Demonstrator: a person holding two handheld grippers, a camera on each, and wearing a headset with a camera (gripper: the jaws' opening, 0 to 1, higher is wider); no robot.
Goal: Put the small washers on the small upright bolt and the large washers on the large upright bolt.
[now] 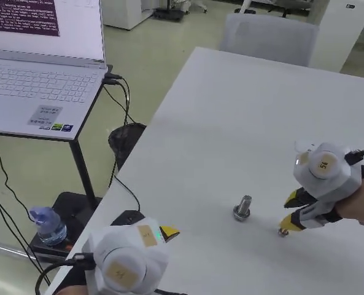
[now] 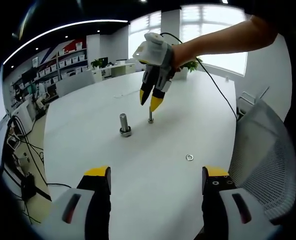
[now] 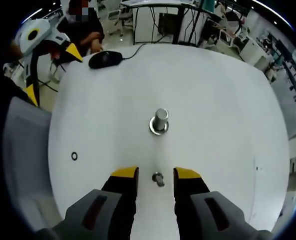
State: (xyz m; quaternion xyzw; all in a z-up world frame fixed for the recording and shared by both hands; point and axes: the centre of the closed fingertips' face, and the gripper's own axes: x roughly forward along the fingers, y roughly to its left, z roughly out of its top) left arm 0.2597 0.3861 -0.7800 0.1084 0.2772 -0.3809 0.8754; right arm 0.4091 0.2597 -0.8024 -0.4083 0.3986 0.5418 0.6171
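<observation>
Your right gripper [image 3: 156,173] hangs over the short, thin steel upright bolt [image 3: 158,178]. Its yellow-tipped jaws are part open, one on either side of the bolt's top, and they hold nothing that I can make out. Just beyond stands the thicker, taller steel upright bolt [image 3: 159,121]. Both bolts are well in from the edges of the white table [image 3: 227,100]. Whether any rings already sit on either bolt is too small to tell.

The next move turns on the loose metal ring washer [image 2: 189,157]. It lies flat on the table near the edge by the grey mesh chair [image 2: 267,150], well apart from both bolts. Your left gripper [image 2: 156,172] is the nearer one, with its jaws wide open and empty. The washer sits just ahead of them, off toward the jaw on the right of the left gripper view. Since it lies flat with its hole facing up, you will likely have to come down from above and nip its rim. I cannot tell its size, so judge it against the bolts first.
</observation>
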